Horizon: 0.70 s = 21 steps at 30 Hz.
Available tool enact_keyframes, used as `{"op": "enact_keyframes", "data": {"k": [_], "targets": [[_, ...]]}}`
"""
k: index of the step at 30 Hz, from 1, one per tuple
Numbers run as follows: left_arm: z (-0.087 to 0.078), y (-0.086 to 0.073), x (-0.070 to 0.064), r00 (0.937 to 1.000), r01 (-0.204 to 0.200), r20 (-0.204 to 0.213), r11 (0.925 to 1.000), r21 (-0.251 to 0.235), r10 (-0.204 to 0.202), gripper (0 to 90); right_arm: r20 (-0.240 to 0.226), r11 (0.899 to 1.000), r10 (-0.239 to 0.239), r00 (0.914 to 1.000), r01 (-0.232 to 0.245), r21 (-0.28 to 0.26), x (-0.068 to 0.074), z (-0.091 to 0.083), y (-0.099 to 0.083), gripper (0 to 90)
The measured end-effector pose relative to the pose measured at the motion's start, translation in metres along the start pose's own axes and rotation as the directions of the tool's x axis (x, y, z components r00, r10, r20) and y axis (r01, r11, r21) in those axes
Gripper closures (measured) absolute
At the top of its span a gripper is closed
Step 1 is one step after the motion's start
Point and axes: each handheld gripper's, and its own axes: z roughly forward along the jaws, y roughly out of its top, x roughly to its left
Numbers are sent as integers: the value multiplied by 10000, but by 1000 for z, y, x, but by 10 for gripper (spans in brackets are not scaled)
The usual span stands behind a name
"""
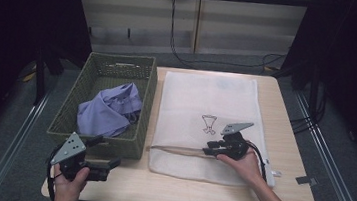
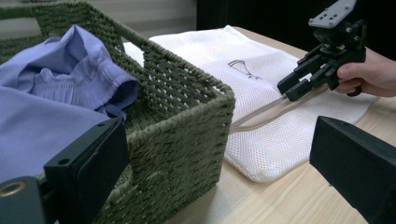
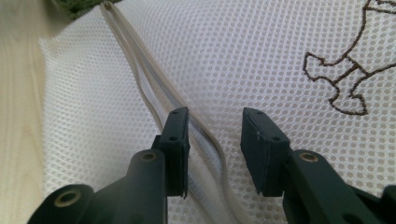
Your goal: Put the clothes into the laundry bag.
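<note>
The right tongs (image 1: 213, 150) rest on the white mesh bag (image 1: 207, 98) that lies flat on the tabletop (image 1: 297, 193), their jaws spread a little with the bag's zipper (image 3: 140, 88) running up between and just beside the left jaw, nothing pinched. The left tongs (image 1: 104, 163) hover spread wide and empty at the near corner of the green woven basket (image 1: 136, 146), which stands just left of the bag. A lilac cloth (image 1: 110, 108) lies crumpled in the basket, beyond the left tongs.
</note>
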Motion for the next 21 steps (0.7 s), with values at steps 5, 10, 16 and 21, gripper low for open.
{"op": "enact_keyframes", "data": {"k": [5, 10, 16, 21], "targets": [[-1, 0, 1, 10000, -11, -57, 9999, -103, 10, 46, 185, 9997, -190, 9996, 188, 141, 2, 4, -1, 607], [-1, 0, -1, 9999, -150, -8, 9998, -94, 150, 46, 466, 9951, -946, 9944, 932, 319, 7, 8, -3, 615], [1, 1, -3, 9996, -283, -40, 9996, 37, 283, 46, 844, 9939, -1096, 9904, 1080, 232, 7, 8, -5, 736], [1, 0, -2, 9995, -320, 3, 9995, 60, 320, 46, 1027, 9955, -944, 9902, 933, 154, 6, 8, -5, 807]]}}
